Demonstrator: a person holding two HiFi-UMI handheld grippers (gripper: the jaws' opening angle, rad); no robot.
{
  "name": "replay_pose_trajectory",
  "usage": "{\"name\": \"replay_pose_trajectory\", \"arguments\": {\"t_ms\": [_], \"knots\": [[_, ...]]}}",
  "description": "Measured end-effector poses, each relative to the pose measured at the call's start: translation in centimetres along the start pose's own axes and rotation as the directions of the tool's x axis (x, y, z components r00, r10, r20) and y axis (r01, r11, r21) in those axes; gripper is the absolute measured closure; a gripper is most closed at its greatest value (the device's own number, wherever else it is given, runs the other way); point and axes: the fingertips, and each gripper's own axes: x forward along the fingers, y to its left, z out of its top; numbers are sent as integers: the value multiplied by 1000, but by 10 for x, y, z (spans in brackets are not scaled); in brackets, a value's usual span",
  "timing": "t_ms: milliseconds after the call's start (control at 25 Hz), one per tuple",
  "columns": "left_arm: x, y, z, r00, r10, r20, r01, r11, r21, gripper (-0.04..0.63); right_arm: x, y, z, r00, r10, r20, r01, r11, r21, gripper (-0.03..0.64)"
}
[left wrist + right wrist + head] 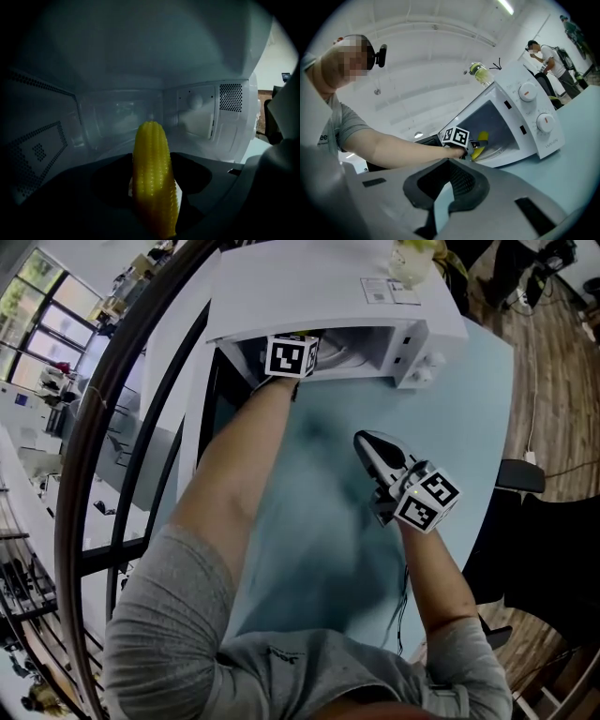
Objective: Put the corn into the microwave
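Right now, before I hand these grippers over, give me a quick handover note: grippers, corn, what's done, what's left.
Left gripper: closed on the corn, reaching inside the open microwave.
Right gripper: jaws together, empty, idle above the table.
Done: corn is gripped and inside the cavity.
To do: set it down, release it, and pull the left gripper out.

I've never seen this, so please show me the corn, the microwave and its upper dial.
corn (152, 178): left gripper view, cob's middle.
microwave (536, 108): right gripper view, front panel between dials.
upper dial (528, 92): right gripper view, its centre.
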Motion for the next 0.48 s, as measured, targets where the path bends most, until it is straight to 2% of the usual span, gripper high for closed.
{"name": "replay_pose_trajectory", "arguments": {"t_ms": [280, 480], "knots": [[10, 9, 3, 998, 62, 0, -62, 990, 127, 330, -2, -4, -4, 1000, 3, 14, -3, 1000, -3, 601], [17, -1, 2, 1000, 27, -14, -24, 988, 153, 330, -3, -9, -9, 1000, 3, 19, -3, 1000, 6, 601]]}}
